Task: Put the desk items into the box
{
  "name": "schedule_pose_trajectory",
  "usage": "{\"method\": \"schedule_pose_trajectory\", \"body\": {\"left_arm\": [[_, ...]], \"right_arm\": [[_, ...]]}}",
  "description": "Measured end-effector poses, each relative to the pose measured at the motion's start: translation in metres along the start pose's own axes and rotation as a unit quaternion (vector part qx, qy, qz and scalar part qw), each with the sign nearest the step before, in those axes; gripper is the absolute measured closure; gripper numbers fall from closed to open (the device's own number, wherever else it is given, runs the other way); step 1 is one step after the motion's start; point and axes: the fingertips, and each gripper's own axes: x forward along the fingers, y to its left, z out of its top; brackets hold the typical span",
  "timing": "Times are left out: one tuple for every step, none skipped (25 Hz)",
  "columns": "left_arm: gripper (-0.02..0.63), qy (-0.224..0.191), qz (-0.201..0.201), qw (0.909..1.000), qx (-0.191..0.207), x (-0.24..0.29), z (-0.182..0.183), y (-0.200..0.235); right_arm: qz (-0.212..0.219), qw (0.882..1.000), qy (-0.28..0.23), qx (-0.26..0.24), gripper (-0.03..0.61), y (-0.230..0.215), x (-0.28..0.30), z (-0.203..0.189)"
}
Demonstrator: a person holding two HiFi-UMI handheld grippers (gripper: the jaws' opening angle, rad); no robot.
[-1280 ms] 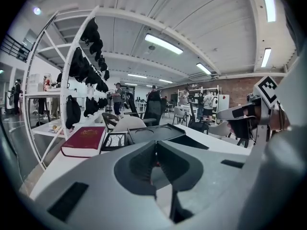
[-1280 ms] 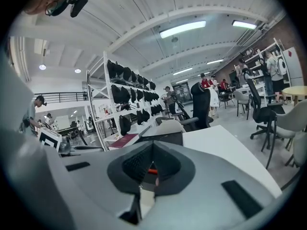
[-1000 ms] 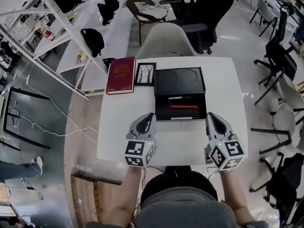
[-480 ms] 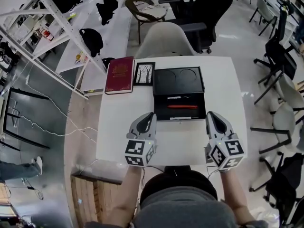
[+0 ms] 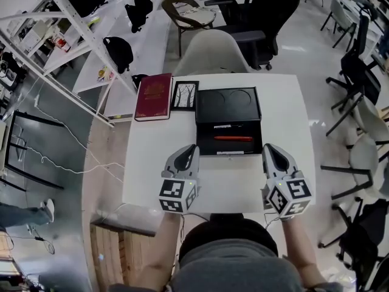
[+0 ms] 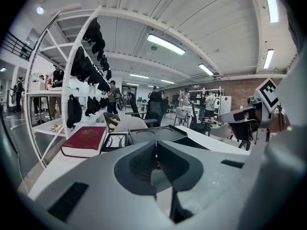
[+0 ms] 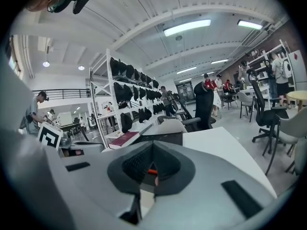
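An open black box [image 5: 230,145] sits at the middle of the white table [image 5: 152,163], its lid [image 5: 228,103] lying flat behind it. Inside lie a red pen [image 5: 233,139] and a dark pen [image 5: 222,127]. A red book [image 5: 154,96] and a small framed picture [image 5: 185,95] lie left of the lid. My left gripper [image 5: 193,148] rests shut and empty near the box's front left corner. My right gripper [image 5: 268,148] rests shut and empty at its front right. In the left gripper view the book [image 6: 85,140] and the picture [image 6: 115,141] lie ahead.
A white chair [image 5: 211,52] and a black office chair [image 5: 261,11] stand behind the table. A white shelving rack [image 5: 73,29] runs along the left. More chairs [image 5: 358,157] stand to the right. The table's near edge is just under both grippers.
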Motion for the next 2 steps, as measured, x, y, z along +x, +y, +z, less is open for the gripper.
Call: {"method": "schedule_pose_trajectory", "body": {"left_arm": [[0.598,0.000,0.001,1.0000,0.000,-0.0001,-0.0005,-0.0008],[0.598,0.000,0.002,1.0000,0.000,-0.0002,-0.0010,-0.0015]], "right_arm": [[0.001,1.000,0.000,-0.001,0.575,-0.0002,-0.0003,-0.0004],[0.003,1.000,0.000,-0.002,0.575,-0.0004,-0.0006,-0.0007]]}}
